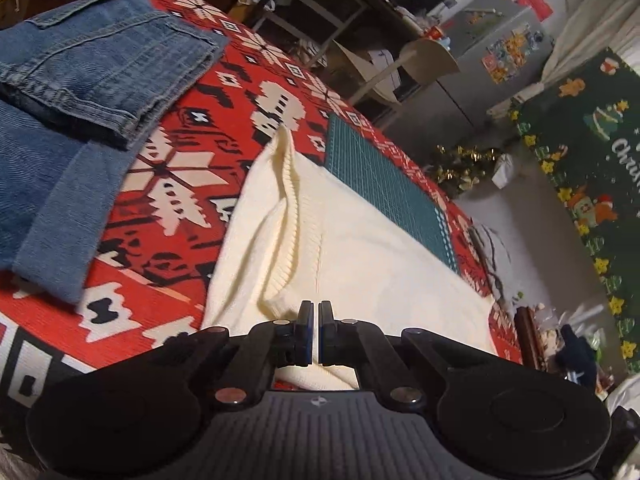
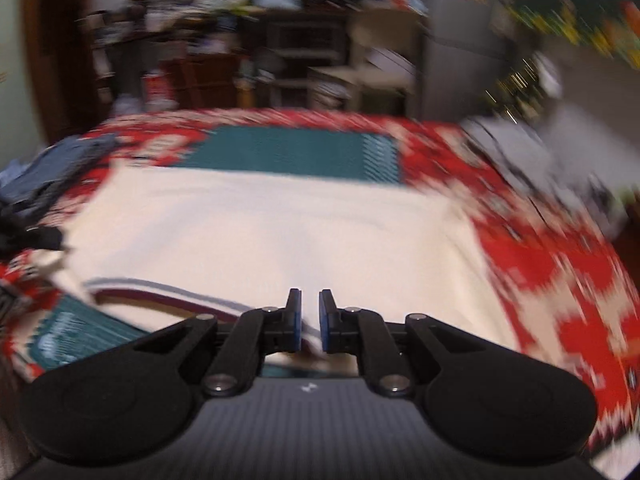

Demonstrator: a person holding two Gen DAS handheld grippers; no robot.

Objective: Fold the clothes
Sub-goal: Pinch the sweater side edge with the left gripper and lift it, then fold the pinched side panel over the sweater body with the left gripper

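Two grippers: left gripper [image 1: 314,334] clamped together on cream sweater [image 1: 360,248] fabric; right gripper [image 2: 310,320] nearly together on its striped hem [image 2: 168,292]. Beyond, spread over worktop [image 1: 168,184]; jeans [image 1: 80,92] up-left. Risked thin knit slipping free mid-fold.

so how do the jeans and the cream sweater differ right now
The jeans are blue denim, folded into layers at the far left; the cream sweater is a ribbed knit, spread open in the middle, partly over the green mat. Both lie on the red patterned cloth.
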